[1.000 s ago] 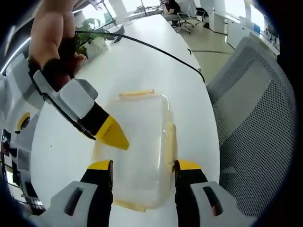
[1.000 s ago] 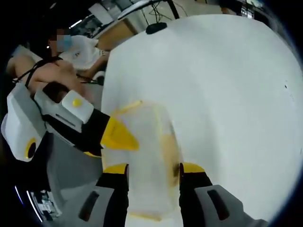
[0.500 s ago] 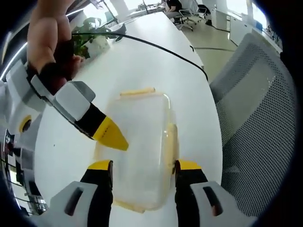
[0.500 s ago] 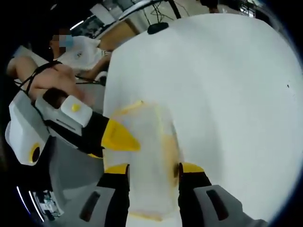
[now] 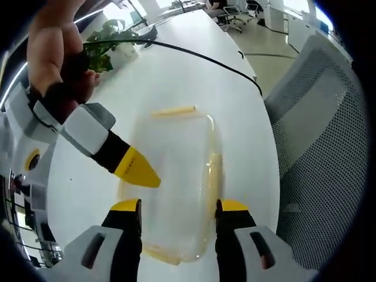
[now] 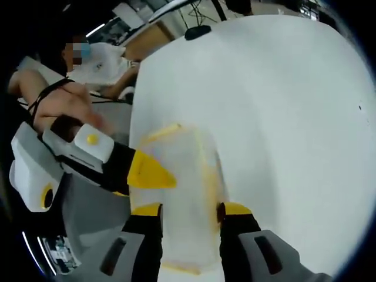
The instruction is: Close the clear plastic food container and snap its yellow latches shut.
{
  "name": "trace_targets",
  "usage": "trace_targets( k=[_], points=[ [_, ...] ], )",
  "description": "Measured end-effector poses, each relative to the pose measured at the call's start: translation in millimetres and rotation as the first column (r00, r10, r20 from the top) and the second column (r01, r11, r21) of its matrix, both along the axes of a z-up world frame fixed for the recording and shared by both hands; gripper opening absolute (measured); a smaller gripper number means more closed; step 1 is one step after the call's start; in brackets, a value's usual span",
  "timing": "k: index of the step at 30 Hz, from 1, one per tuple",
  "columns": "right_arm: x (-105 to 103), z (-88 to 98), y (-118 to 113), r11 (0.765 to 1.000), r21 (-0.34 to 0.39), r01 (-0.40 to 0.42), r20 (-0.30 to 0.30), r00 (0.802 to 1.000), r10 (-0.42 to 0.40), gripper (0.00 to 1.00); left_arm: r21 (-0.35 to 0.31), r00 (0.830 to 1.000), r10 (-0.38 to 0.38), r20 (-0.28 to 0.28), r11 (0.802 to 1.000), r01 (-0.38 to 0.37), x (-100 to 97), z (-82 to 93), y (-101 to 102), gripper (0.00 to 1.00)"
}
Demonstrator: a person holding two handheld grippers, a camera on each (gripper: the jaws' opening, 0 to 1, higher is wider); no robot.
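The clear plastic container (image 5: pixel 176 176) lies on the white table (image 5: pixel 176 76) with its lid on. Yellow latches show at its far end (image 5: pixel 173 110), right side (image 5: pixel 214 173) and near end (image 5: pixel 160 255). My left gripper (image 5: pixel 176 207) hangs open over the near end, one jaw over each long side. The right gripper's yellow tip (image 5: pixel 136 170) rests on the lid's left edge. In the right gripper view the container (image 6: pixel 185 176) lies under my open right gripper (image 6: pixel 189 210), and the left gripper's yellow tip (image 6: pixel 150 172) touches the lid's left edge.
A grey mesh chair (image 5: pixel 320 147) stands just past the table's right edge. A black cable (image 5: pixel 200 56) crosses the far table beside a green plant (image 5: pixel 108 47). In the right gripper view a person (image 6: pixel 103 64) sits beyond the table's left edge.
Both cameras shifted slightly over the container. The right gripper's jaws stand a little closer together. The container and the tips on its lid stay where they were.
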State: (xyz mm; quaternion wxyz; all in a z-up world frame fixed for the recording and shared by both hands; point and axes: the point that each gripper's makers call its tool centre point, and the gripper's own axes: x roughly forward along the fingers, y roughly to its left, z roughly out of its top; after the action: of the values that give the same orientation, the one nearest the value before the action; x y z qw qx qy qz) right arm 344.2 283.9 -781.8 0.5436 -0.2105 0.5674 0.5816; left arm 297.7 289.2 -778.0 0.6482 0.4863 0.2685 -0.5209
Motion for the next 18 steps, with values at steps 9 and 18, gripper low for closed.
trace_targets(
  k=[9, 18],
  points=[
    [-1.2, 0.4, 0.1, 1.000, 0.002, -0.003, 0.002, 1.000, 0.003, 0.37, 0.016, 1.000, 0.007, 0.006, 1.000, -0.007, 0.8, 0.5, -0.1, 0.49],
    [-1.5, 0.9, -0.4, 1.000, 0.004, -0.003, 0.006, 1.000, 0.003, 0.37, 0.017, 1.000, 0.011, 0.009, 1.000, -0.011, 0.3, 1.5, -0.2, 0.49]
  ],
)
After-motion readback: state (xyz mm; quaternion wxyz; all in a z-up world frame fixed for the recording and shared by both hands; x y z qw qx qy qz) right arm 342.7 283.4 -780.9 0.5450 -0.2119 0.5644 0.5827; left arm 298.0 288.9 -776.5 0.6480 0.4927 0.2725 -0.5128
